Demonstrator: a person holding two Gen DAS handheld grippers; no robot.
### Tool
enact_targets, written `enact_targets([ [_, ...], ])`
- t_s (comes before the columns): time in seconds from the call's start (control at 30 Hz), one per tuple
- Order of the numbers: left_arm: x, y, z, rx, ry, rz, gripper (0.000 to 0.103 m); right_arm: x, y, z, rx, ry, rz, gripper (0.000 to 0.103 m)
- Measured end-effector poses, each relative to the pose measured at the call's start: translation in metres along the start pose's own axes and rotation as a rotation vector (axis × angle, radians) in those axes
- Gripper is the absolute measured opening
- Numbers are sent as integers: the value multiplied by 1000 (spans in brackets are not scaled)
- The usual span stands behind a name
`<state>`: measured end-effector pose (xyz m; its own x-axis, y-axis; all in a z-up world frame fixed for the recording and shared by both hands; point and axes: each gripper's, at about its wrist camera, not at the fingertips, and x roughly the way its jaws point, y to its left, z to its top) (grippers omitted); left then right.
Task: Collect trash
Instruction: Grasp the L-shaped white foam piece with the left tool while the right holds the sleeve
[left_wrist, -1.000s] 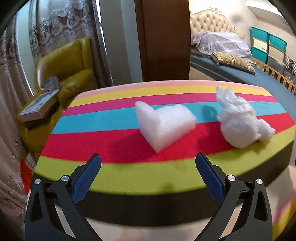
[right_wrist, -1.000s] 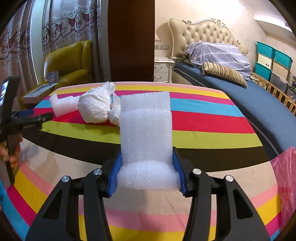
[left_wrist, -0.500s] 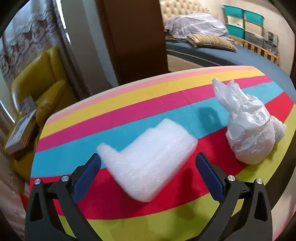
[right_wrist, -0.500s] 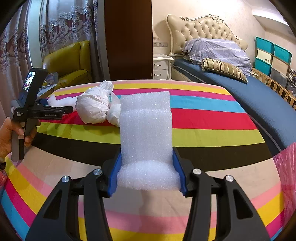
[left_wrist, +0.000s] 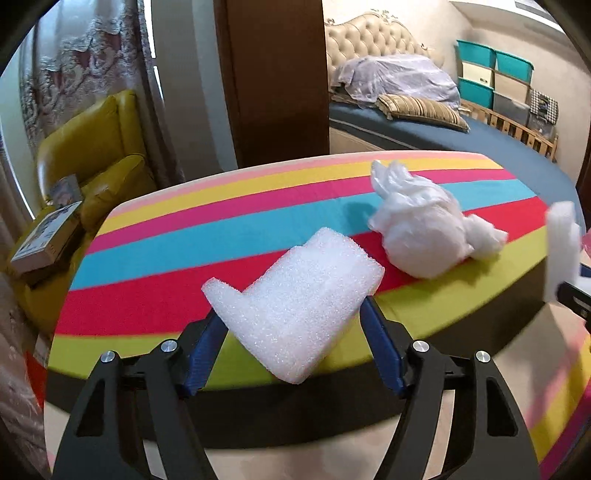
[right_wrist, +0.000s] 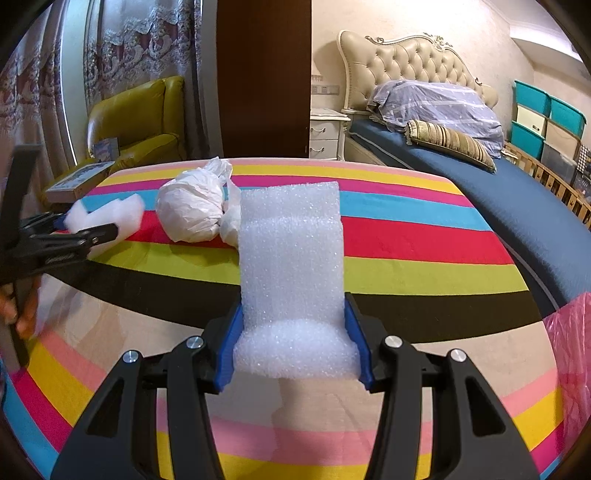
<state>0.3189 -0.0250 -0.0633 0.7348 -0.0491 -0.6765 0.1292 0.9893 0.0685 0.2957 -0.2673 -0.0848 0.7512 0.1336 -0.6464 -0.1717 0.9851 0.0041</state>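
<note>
At nine o'clock in the right wrist view, an L-shaped foam piece (left_wrist: 295, 306) is set between the blue pads of the left gripper (left_wrist: 293, 328), whose jaws are closing against its sides. At one o'clock from it, a crumpled white plastic bag (left_wrist: 424, 229) is seen lying on the striped table (left_wrist: 184, 236). Further right, a rectangular foam block (right_wrist: 291, 266) is clamped upright between the half-closed pads of the right gripper (right_wrist: 293, 343).
</note>
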Motion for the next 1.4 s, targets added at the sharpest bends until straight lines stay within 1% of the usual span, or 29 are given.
enact_targets([
  [0.13,-19,-6,-15,-21,-15,17,67,2,2,0,-8,16,2,49],
  [0.33,-41,4,-36,-80,-26,35,68,1,7,-2,-22,27,15,49],
  [0.43,-52,7,-47,-87,-41,58,68,-4,17,-6,-34,42,41,49],
  [0.5,-57,9,-50,-95,-48,59,68,-10,25,-9,-57,39,45,49],
  [0.67,-73,10,-64,-107,-71,65,68,-34,40,-18,-75,0,65,49],
  [0.77,-81,7,-69,-123,-82,47,68,-45,46,-23,-81,-24,60,49],
  [0.97,-96,-8,-76,-126,-122,8,68,-61,53,-35,-77,-71,75,49],
  [1.1,-105,-24,-78,-98,-155,2,68,-70,52,-43,-65,-98,81,49],
  [1.4,-112,-44,-78,-61,-186,11,68,-88,41,-57,-63,-143,55,49],
])
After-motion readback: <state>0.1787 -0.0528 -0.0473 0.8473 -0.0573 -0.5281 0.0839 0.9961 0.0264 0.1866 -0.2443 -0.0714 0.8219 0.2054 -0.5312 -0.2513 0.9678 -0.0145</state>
